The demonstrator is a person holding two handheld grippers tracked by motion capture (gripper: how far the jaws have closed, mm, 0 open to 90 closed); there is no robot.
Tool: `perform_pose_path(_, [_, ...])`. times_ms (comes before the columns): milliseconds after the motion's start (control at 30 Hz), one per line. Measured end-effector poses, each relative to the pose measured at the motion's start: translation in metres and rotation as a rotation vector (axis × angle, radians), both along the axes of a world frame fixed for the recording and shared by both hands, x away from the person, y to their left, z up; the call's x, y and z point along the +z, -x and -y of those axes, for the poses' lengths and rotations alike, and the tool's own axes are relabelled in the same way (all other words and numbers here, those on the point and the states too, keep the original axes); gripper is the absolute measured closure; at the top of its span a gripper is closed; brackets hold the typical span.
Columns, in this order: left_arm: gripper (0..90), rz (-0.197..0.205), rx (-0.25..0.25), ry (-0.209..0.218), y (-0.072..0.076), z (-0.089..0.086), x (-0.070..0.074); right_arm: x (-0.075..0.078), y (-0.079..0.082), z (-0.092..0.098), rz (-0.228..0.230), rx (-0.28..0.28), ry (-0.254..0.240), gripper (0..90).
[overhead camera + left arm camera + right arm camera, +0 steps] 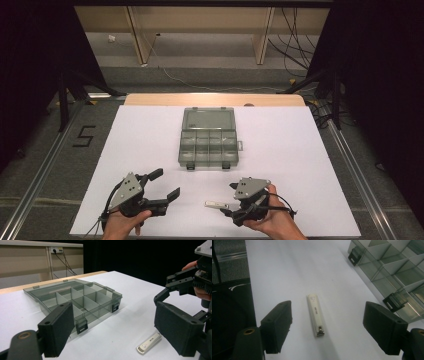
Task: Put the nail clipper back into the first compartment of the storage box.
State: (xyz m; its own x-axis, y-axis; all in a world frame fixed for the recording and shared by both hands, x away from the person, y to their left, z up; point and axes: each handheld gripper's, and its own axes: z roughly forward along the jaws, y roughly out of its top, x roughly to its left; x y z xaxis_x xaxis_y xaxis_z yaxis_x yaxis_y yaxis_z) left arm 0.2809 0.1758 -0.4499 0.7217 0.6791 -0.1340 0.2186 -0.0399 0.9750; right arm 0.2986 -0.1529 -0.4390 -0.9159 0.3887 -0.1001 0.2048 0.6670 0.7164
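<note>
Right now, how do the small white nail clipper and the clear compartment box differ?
The slim white nail clipper with a metal end is opaque; the smoky clear plastic compartment box is see-through. The clipper is a small solid bar; the box is far larger, with empty dividers. The clipper lies in front of the right tool, between its open jaws; the box sits mid-table with its lid open. Both rest flat on the white tabletop.

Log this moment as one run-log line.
left gripper: open, idle | right gripper: open, jaws either side of nail clipper, not touching | clipper flat on table | compartment box: lid open
</note>
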Motion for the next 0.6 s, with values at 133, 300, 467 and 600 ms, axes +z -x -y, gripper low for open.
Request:
perform_pose_path(133, [16.0,-0.003,0.004,-0.003,0.000,0.000,0.000,0.001,-0.003,-0.006,-0.002,0.007,0.021,25.5])
perform_pose_path(300, [16.0,0.000,-0.003,0.003,0.000,0.000,0.000,0.001,-0.008,-0.014,-0.009,0.021,0.082,27.1])
perform_pose_path(467, [16.0,-0.002,-0.003,0.003,0.000,0.000,0.000,0.003,-0.012,-0.021,-0.019,0.052,0.127,28.6])
perform_pose_path(600, [16.0,-0.003,-0.003,0.008,0.000,0.000,0.000,0.001,-0.018,-0.027,-0.046,0.089,0.190,32.4])
